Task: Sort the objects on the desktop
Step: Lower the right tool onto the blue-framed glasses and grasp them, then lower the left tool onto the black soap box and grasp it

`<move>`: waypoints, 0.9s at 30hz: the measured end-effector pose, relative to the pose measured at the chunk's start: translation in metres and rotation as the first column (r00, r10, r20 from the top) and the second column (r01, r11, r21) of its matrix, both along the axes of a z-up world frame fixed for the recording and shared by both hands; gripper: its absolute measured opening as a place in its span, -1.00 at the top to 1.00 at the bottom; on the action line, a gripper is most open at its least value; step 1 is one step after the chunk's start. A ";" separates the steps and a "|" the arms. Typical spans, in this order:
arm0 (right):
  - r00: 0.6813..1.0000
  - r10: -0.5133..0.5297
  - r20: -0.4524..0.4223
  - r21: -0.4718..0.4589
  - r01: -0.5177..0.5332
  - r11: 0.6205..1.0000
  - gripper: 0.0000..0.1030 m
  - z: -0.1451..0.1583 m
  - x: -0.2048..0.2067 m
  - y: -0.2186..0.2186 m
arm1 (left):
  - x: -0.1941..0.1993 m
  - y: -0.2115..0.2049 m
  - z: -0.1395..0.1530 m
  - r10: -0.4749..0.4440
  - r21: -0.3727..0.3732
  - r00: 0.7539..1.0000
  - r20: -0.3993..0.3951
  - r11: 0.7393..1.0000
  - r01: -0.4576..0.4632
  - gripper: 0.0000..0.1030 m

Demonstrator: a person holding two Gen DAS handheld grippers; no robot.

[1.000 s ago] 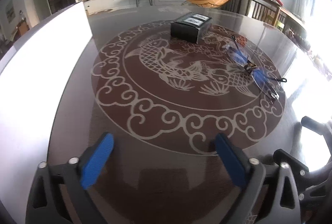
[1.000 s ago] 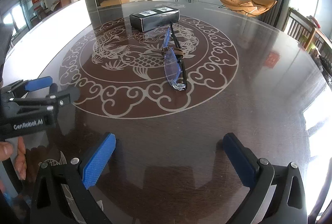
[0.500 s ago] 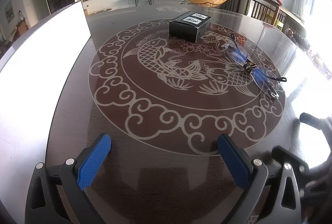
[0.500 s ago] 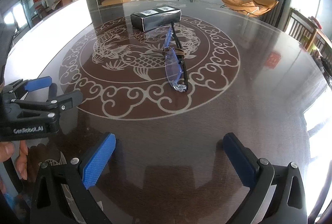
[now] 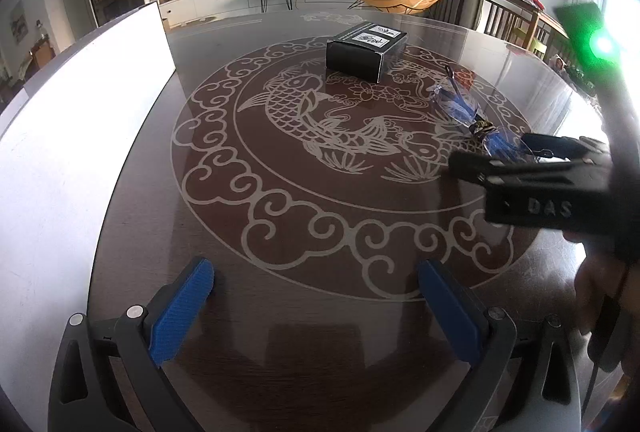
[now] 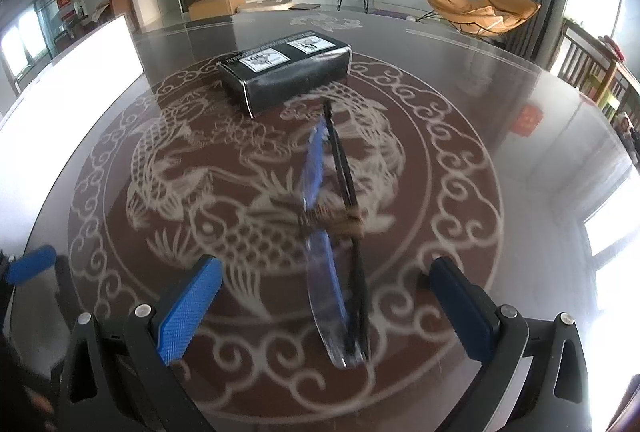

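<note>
A pair of blue-lensed glasses (image 6: 334,240) lies folded on the dark round table (image 6: 520,192). A black case (image 6: 286,74) with white labels stands behind it. My right gripper (image 6: 326,306) is open, its blue pads either side of the near end of the glasses, low over the table. In the left wrist view the case (image 5: 366,50) is at centre back and the glasses (image 5: 464,108) at right, partly hidden by the right gripper's black body (image 5: 536,188). My left gripper (image 5: 314,306) is open and empty above the table's near part.
A white board (image 5: 80,120) runs along the table's left edge. The table bears a pale carp-and-cloud pattern (image 5: 320,120). Wooden chairs (image 5: 512,16) stand beyond the right edge, and a TV wall and an orange lounge chair lie far behind.
My right gripper has moved forward to the glasses, which now lie between its open pads. Its body has come into the left wrist view. The left gripper has barely moved.
</note>
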State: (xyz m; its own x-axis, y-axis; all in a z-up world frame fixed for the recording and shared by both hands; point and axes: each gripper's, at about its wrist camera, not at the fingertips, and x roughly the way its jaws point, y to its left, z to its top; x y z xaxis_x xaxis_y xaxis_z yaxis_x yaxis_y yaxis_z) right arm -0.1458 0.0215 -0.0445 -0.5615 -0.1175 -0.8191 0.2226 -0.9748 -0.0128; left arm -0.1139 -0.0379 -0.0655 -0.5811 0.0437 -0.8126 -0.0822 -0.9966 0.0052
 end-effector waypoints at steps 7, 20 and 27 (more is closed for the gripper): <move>0.998 0.033 -0.053 -0.008 -0.034 0.999 -0.14 0.006 0.001 -0.013 | 0.000 0.000 0.000 -0.001 0.000 1.000 0.000 1.000 0.001 -1.00; 0.997 -0.008 -0.076 0.017 0.009 1.000 0.40 0.008 0.052 0.033 | -0.002 0.000 0.000 -0.001 0.000 1.000 0.000 1.000 0.001 -1.00; 0.999 -0.031 -0.044 -0.027 0.030 0.999 -0.46 0.005 0.055 0.049 | -0.002 0.000 -0.001 -0.002 -0.002 1.000 0.000 1.000 0.002 -1.00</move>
State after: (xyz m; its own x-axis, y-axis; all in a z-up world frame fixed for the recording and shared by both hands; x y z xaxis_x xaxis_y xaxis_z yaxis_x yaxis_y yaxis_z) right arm -0.0905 0.0708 -0.0392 -0.6006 -0.1213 -0.7903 0.1928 -0.9812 0.0040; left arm -0.1157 -0.0378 -0.0662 -0.5809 0.0432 -0.8128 -0.0843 -0.9964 0.0073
